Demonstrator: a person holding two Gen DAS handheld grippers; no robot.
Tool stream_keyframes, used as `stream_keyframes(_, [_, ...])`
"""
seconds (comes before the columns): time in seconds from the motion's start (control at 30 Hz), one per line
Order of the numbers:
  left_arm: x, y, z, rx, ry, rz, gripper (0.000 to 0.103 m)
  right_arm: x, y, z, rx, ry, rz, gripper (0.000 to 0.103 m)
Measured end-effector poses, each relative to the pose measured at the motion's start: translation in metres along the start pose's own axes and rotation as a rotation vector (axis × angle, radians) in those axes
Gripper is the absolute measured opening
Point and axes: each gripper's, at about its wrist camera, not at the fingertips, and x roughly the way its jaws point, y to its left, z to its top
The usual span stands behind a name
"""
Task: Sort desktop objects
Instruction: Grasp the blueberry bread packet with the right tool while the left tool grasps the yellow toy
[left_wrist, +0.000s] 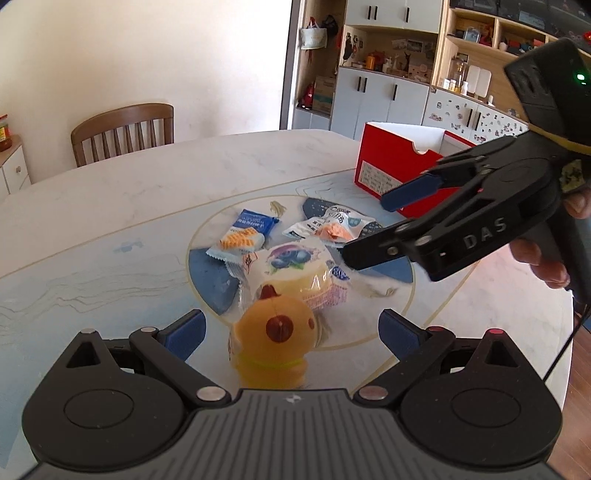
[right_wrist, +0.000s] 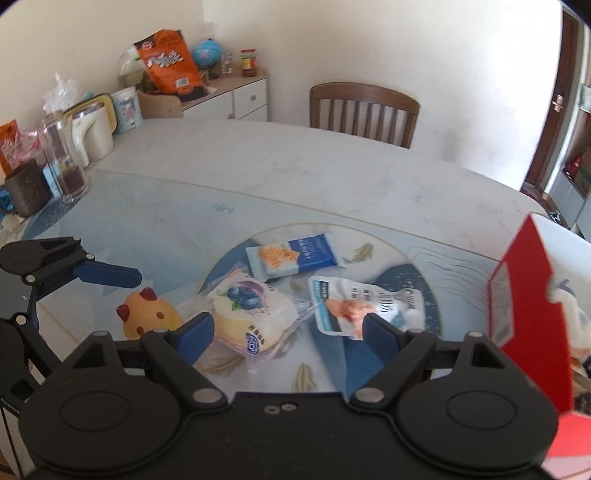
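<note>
In the left wrist view the plush toy (left_wrist: 275, 332) lies at lower centre on the bench (left_wrist: 147, 192), the cake packet (left_wrist: 299, 271) just behind it and touching. The biscuit packet (left_wrist: 243, 234) lies upper left of the cake, the snack pouch (left_wrist: 332, 227) upper right. The box (left_wrist: 391, 162) stands behind, to the right; a chair (left_wrist: 123, 131) at upper left.

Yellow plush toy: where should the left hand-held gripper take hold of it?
Grip the yellow plush toy across its round body, one finger on each flank, coming down from the near side. It already sits between the open fingers of the left hand-held gripper, and the blueberry cake packet crowds its far side.
</note>
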Motion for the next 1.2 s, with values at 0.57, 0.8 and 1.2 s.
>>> stream_keyframes(0.57, [0.013, 0.007, -0.008, -0.005, -0.010, 0.009, 0.100, 0.043, 0.004, 0.011, 0.161, 0.074, 0.027, 0.092])
stream_keyframes(0.8, [0.018, 0.009, -0.012, -0.014, -0.003, 0.006, 0.100, 0.064, 0.001, 0.016, 0.280, 0.117, 0.040, 0.095])
stream_keyframes(1.2, [0.026, 0.005, -0.018, -0.017, -0.006, 0.033, 0.094, 0.079, 0.003, 0.011, 0.325, 0.162, 0.043, 0.084])
